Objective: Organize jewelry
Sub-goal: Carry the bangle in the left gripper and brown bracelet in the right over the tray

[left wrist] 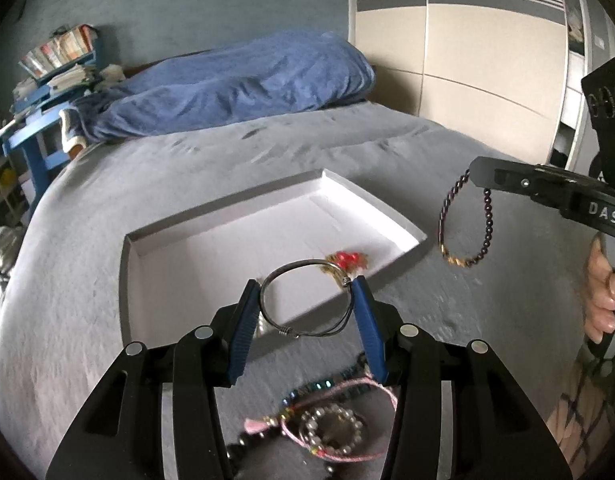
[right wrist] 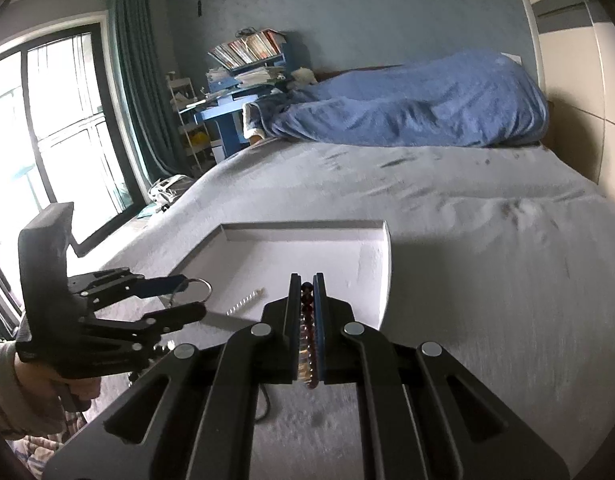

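My left gripper (left wrist: 307, 286) is shut on a silver wire bangle (left wrist: 307, 300) with a red and gold charm (left wrist: 345, 260), held over the near edge of the shallow white box (left wrist: 227, 220) on the bed. My right gripper (right wrist: 306, 280) is shut on a dark beaded bracelet (right wrist: 306, 336). In the left wrist view that bracelet (left wrist: 463, 224) hangs from the right gripper (left wrist: 477, 176), right of the box. In the right wrist view the left gripper (right wrist: 191, 296) holds the bangle (right wrist: 195, 290) at the white box's (right wrist: 379, 276) left side. A small pale chain (right wrist: 245, 300) lies in the box.
Several more bracelets, pink cord (left wrist: 339, 420), pearl (left wrist: 333, 428) and dark beads (left wrist: 327, 384), lie on the grey bedspread (left wrist: 87, 320) under my left gripper. A blue blanket (left wrist: 235, 84) lies at the bed's head. A wardrobe (left wrist: 467, 40) stands on the right, a blue shelf unit (right wrist: 243, 92) and a window (right wrist: 47, 132) on the left.
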Available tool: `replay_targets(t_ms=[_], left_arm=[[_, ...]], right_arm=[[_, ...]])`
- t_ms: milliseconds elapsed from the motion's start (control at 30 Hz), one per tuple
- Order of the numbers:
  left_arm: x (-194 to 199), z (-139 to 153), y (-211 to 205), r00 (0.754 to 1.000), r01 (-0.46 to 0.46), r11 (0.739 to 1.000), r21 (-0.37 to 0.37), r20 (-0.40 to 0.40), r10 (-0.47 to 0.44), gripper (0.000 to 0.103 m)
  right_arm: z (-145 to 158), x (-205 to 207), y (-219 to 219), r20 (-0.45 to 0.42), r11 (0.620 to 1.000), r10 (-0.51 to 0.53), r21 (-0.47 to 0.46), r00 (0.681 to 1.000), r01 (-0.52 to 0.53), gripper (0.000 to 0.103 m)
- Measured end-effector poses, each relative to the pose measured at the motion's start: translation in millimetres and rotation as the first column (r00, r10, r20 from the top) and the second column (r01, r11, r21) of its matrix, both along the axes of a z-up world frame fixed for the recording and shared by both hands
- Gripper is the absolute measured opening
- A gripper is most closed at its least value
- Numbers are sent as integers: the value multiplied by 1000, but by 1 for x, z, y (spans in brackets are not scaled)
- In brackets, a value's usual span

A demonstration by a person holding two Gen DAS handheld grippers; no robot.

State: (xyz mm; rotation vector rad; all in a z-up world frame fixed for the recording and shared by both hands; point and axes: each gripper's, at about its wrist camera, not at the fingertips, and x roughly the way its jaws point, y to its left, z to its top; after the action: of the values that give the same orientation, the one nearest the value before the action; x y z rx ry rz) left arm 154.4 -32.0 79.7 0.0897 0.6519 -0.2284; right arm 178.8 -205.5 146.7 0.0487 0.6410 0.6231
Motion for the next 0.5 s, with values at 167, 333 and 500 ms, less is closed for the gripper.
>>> replay_targets(t_ms=[167,333,500], left_arm=[[13,6,11,1000,-26,999,-21,6,26,49],[26,10,23,999,-52,998,-29,3,53,49],[42,10,35,997,-75,996,-55,-12,75,49]], right_arm=[[20,13,5,27,1000,5,19,1000,-5,6],[40,31,17,49,999,21,37,999,-22,6],[52,48,34,51,997,48,53,998,-50,6]])
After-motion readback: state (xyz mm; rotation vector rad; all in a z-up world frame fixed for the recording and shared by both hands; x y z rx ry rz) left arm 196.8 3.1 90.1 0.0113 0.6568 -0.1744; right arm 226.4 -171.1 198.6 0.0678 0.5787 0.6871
